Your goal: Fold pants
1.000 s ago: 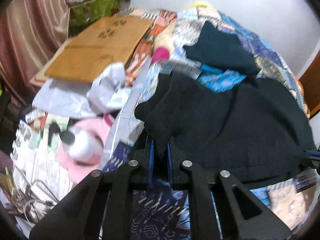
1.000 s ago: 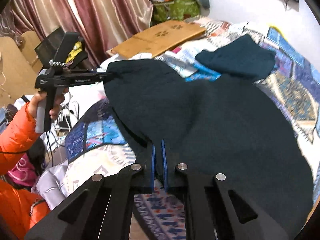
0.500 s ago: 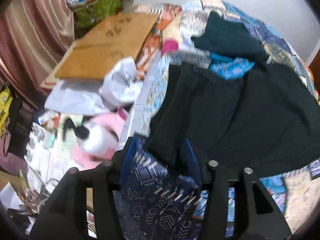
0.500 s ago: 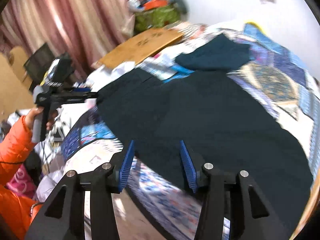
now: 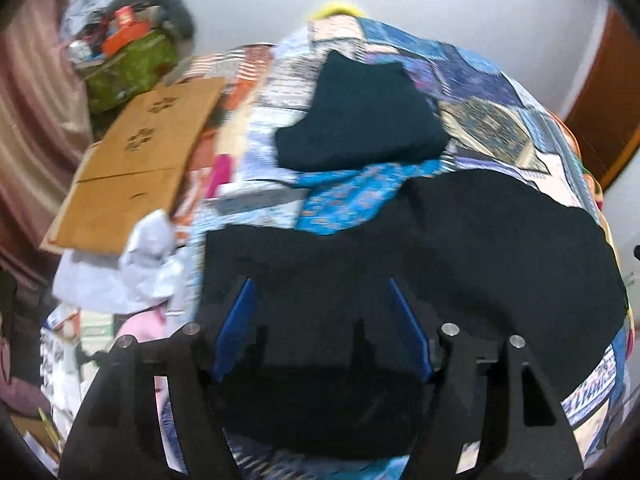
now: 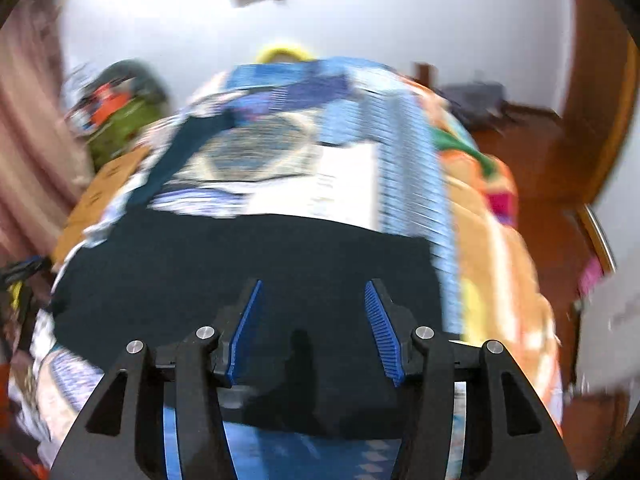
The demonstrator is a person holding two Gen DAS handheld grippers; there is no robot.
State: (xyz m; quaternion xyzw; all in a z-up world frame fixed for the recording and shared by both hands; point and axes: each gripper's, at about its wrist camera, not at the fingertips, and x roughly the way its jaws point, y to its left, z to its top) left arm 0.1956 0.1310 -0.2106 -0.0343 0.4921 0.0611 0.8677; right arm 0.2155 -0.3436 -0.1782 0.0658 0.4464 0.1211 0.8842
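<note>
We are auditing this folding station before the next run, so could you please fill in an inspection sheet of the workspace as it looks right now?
Surface: bed under a blue patterned patchwork quilt.
Job's things: dark navy fabric pants lying spread flat on the quilt near both grippers.
Clutter: a second dark folded garment farther back; flat brown cardboard sheet; crumpled white plastic bag; green bag with an orange box on top.
Grippers: left gripper open, empty, over the pants; right gripper open, empty, over the pants.
Cables: nothing seen.
Surroundings: white wall, pinkish striped curtain, brown wooden door; right view blurred.
</note>
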